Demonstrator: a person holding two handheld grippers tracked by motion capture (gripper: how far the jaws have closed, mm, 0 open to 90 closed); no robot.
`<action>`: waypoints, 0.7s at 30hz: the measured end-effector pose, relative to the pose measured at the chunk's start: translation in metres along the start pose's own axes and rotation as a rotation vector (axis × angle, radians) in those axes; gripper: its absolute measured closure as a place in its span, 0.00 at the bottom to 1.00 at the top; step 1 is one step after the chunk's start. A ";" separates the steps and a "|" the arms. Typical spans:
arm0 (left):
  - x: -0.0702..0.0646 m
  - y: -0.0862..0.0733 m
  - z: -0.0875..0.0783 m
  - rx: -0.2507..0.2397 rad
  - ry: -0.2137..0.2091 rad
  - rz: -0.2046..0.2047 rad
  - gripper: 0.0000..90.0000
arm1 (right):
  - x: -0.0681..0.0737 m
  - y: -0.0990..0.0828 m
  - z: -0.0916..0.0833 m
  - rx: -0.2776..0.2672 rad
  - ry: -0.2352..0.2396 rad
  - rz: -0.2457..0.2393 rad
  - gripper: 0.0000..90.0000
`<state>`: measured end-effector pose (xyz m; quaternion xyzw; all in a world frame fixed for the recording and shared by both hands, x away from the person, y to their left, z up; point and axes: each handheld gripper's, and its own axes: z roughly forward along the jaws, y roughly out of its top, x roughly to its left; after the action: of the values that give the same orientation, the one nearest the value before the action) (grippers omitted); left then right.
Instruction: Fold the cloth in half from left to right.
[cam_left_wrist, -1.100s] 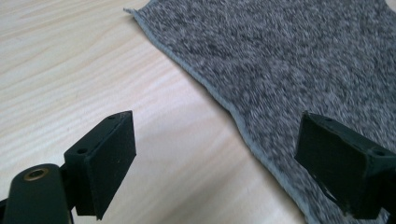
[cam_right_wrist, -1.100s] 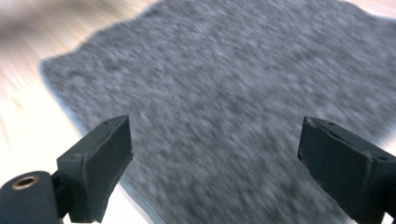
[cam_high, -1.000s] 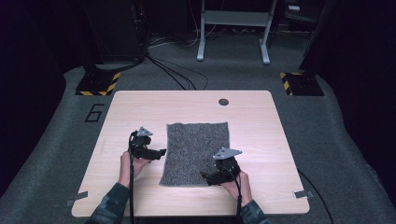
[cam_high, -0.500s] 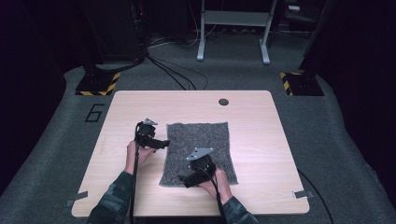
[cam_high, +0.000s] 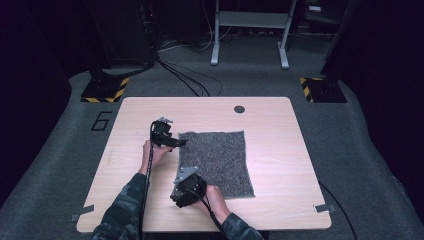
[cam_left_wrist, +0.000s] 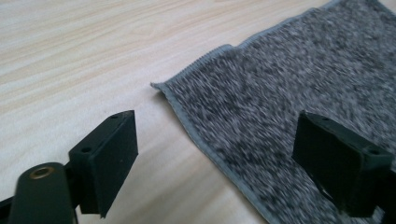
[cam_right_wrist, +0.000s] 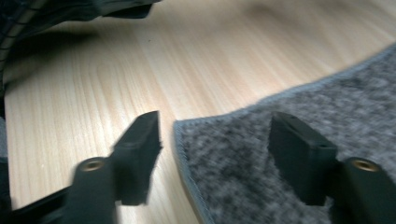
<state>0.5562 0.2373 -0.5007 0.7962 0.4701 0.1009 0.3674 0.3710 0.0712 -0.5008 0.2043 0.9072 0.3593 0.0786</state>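
A grey speckled cloth (cam_high: 217, 160) lies flat on the wooden table (cam_high: 280, 135). My left gripper (cam_high: 180, 143) is at the cloth's far left corner. In the left gripper view its jaws (cam_left_wrist: 217, 119) stand wide, a touch narrower than before, with the hemmed corner (cam_left_wrist: 187, 93) just ahead of them and the cloth's edge between them. My right gripper (cam_high: 179, 200) is at the near left corner. Its jaws (cam_right_wrist: 215, 116) have just been closing and straddle that corner of the cloth (cam_right_wrist: 261, 177), with the pads still apart from it.
A small dark round disc (cam_high: 239, 109) sits near the table's far edge. Bare wood lies left and right of the cloth. Beyond the table stand a metal frame (cam_high: 250, 30) and cables on grey carpet.
My right hand has slid left along the cloth's near edge to its near left corner. My left hand has moved away from me to the far left corner.
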 end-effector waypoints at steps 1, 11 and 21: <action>0.001 0.001 0.001 0.002 0.007 0.011 0.19 | 0.003 0.001 0.004 -0.006 -0.009 0.006 0.45; 0.007 0.013 0.014 0.037 0.073 0.057 0.38 | 0.012 0.007 0.021 0.023 -0.012 -0.042 0.66; 0.004 0.014 0.024 0.050 0.081 0.085 0.56 | 0.010 0.003 0.023 0.012 -0.007 -0.030 0.75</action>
<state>0.5801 0.2251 -0.5091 0.8195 0.4528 0.1368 0.3235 0.3696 0.0916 -0.5155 0.1925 0.9120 0.3518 0.0860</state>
